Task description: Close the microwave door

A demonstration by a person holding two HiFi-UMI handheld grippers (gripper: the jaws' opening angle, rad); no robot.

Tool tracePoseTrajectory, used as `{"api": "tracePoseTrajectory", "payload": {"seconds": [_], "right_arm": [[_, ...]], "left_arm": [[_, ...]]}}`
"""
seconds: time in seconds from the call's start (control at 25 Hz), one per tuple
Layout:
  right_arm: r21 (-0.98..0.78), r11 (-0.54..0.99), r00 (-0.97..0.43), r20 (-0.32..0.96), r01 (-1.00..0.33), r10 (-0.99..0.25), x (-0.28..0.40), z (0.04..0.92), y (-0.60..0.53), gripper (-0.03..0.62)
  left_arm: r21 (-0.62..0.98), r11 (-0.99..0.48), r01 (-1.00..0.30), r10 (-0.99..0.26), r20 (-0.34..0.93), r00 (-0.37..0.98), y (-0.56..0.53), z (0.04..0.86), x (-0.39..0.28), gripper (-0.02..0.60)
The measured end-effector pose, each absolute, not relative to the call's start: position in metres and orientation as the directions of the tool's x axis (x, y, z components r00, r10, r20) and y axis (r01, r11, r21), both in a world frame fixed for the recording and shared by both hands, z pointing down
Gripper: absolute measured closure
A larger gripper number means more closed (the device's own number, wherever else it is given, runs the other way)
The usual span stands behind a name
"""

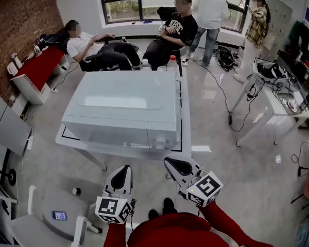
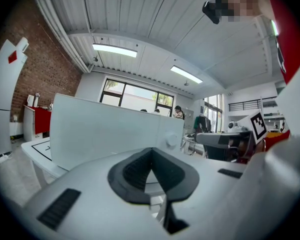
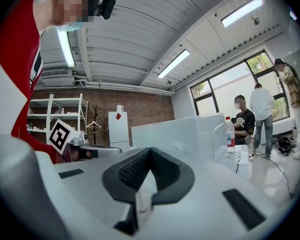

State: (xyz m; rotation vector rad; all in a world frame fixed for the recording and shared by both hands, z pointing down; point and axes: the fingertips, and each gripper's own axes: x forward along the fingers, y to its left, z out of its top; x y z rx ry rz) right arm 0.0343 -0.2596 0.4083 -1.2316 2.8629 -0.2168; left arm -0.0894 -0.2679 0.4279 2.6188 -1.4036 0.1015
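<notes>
The microwave (image 1: pixel 121 107) sits in the middle of the white surface (image 1: pixel 185 122), its front towards the near edge. From the head view its door lies flush with the knob panel (image 1: pixel 159 144) at the right end of the front. A bottle (image 1: pixel 172 63) stands behind it at the far edge. The left gripper (image 1: pixel 122 175) and the right gripper (image 1: pixel 176 164) are held low over the floor, just off the near edge of the surface and clear of the microwave front. The right one is slightly farther forward. In each gripper's own view the fingers (image 2: pixel 132 171) are together at the tips with nothing between them, and the microwave front stands beyond. Bare floor opens to the right of the surface. A chair (image 1: pixel 46 225) with a phone (image 1: pixel 58 215) on its seat stands near left.
</notes>
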Motion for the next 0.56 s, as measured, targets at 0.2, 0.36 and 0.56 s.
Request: {"api": "tracePoseTrajectory", "payload": {"seconds": [0.2, 0.36, 0.56], "right_arm": [[-0.145, 0.684, -0.695, 0.039, -0.715, -0.718, 0.0295, 0.4100, -0.2592, 0.585], [-0.152, 0.684, -0.696, 0.033, -0.713, -0.717, 0.0279, 0.4095, -0.2579, 0.585], [-0.149, 0.680, -0.690, 0.022, -0.717, -0.723, 0.0302, 0.4072, -0.2578, 0.585]], "left_arm": [[0.087, -0.547, -0.833, -0.822, 0.134, 0.554, -0.2691, 0.4244, -0.0869, 0.571], [0.085, -0.541, -0.837, -0.827, 0.128, 0.548, -0.2693, 0.4218, -0.0876, 0.571], [0.084, -0.528, -0.845, -0.838, 0.112, 0.535, -0.2694, 0.4179, -0.0897, 0.571]]}}
